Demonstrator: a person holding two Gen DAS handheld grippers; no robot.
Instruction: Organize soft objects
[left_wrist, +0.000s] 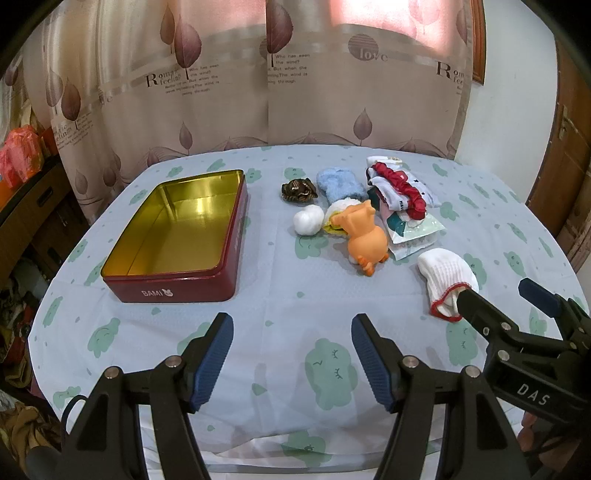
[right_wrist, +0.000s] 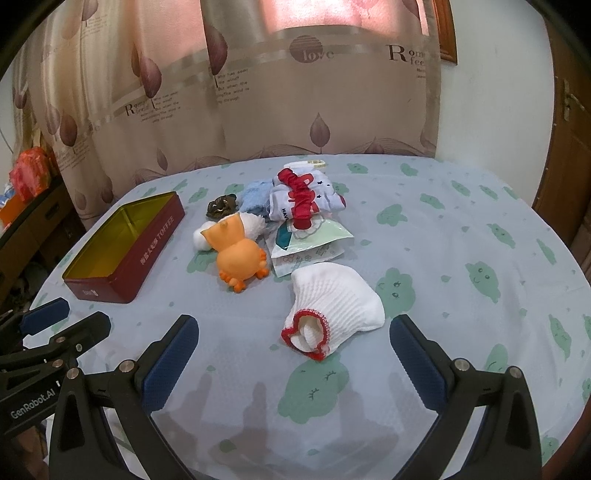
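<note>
Through the left wrist camera, the left tongs (left_wrist: 291, 360) hung released and empty over the bench (left_wrist: 295, 317), which was spread with a pale blue cloud-print cloth. The open red toffee tin (left_wrist: 173, 288), gold inside and with nothing in it, sat ahead to the left. To its right the soft things lay clustered: a white pompom (left_wrist: 308, 219), an orange rubber duck (left_wrist: 364, 242), a blue fluffy sock (left_wrist: 341, 184), a red scrunchie (left_wrist: 400, 186) on folded white cloth, and, nearest, a white knitted mitten (left_wrist: 447, 282) with red trim. The right tongs (left_wrist: 502, 295) reached in beside that mitten.

Through the right wrist camera, the right tongs (right_wrist: 293, 345) stood spread wide, straddling the mitten (right_wrist: 334, 308) without pinching it. A sound grasp would probably mean lowering until both pads bracket the bunched cuff, then closing gently so the knit gathers rather than slips. A leaf-patterned curtain (right_wrist: 258, 110) hung behind, a wooden door (right_wrist: 570, 155) at right
</note>
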